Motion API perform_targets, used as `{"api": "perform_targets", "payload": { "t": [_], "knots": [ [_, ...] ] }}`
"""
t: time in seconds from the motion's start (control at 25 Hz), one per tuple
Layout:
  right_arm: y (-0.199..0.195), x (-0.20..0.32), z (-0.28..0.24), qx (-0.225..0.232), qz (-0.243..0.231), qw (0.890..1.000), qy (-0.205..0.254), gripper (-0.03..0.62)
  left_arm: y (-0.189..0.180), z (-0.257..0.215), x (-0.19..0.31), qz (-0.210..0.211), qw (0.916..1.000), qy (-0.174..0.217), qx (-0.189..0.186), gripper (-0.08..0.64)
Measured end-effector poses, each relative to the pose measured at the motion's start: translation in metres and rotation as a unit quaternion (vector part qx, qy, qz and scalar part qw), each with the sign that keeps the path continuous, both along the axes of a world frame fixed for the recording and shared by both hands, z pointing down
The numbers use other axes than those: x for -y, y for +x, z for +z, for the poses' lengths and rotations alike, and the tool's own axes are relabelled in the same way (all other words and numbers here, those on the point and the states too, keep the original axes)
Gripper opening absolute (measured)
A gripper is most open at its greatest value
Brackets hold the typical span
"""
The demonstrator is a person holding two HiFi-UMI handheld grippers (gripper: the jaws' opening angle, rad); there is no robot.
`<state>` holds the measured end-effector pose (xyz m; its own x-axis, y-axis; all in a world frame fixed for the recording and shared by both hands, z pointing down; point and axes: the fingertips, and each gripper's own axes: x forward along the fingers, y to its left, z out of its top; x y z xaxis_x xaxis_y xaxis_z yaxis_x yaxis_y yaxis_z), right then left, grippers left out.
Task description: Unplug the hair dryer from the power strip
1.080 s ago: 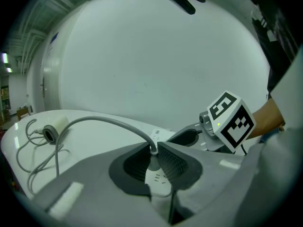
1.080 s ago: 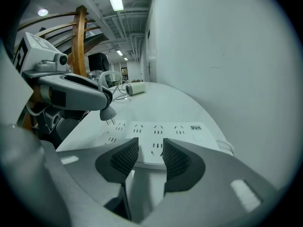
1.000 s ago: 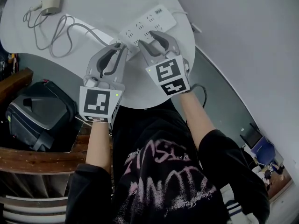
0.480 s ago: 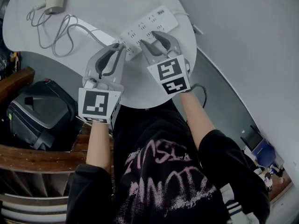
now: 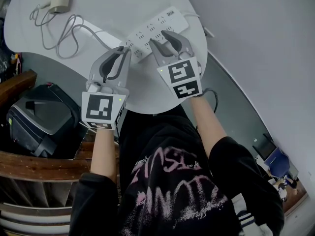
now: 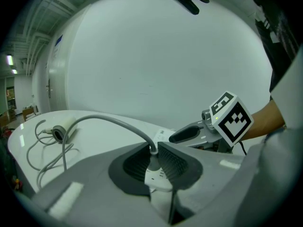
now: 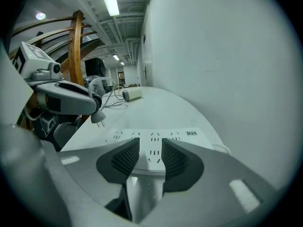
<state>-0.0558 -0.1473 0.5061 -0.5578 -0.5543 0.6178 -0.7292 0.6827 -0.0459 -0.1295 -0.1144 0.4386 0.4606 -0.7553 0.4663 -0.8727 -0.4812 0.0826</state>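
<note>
In the left gripper view the jaws of the left gripper (image 6: 155, 163) are seen clenched on the white plug (image 6: 158, 176). The grey cord (image 6: 111, 121) rises out between the pads and curves off to the hair dryer (image 6: 60, 133) at the left of the frame. In the right gripper view the plug's prongs are shown bare at the left of the frame, clear above the counter (image 7: 161, 105), so the plug is judged to be out of its socket already. The jaws of the right gripper (image 7: 150, 156) are held apart and grasp nothing. They appear to be set down on the power strip (image 7: 156, 137), whose sockets are seen between and beyond them. This placing is judged to be a brace, with the strip pinned so that it is not dragged along with the plug. In the head view the strip lies at the upper centre and the hair dryer at the upper left. Compared with the frame a second earlier, the left gripper is found drawn back toward the lower left, away from the strip's near end, while the right gripper is kept in nearly the same place.
</note>
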Motion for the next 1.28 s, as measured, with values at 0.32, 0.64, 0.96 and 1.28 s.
{"api": "perform_targets", "payload": {
  "t": [0.32, 0.64, 0.96, 1.28],
  "knots": [
    [0.002, 0.002, -0.012, 0.004, 0.011, 1.0, 0.022, 0.058, -0.005, 0.0, -0.002, -0.011, 0.9999, -0.004, 0.001, 0.06],
    [0.004, 0.001, -0.029, 0.009, 0.012, 0.999, 0.037, 0.021, -0.009, -0.005, -0.003, -0.023, 0.9997, 0.001, -0.002, 0.06],
    [0.006, 0.002, -0.048, 0.02, 0.024, 0.998, 0.048, 0.02, -0.015, -0.014, -0.005, -0.035, 0.9991, 0.024, -0.003, 0.06],
    [0.005, 0.005, -0.077, 0.032, 0.016, 0.997, 0.073, 0.02, -0.022, -0.032, -0.007, -0.051, 0.9977, 0.045, 0.001, 0.06]
  ]
}}
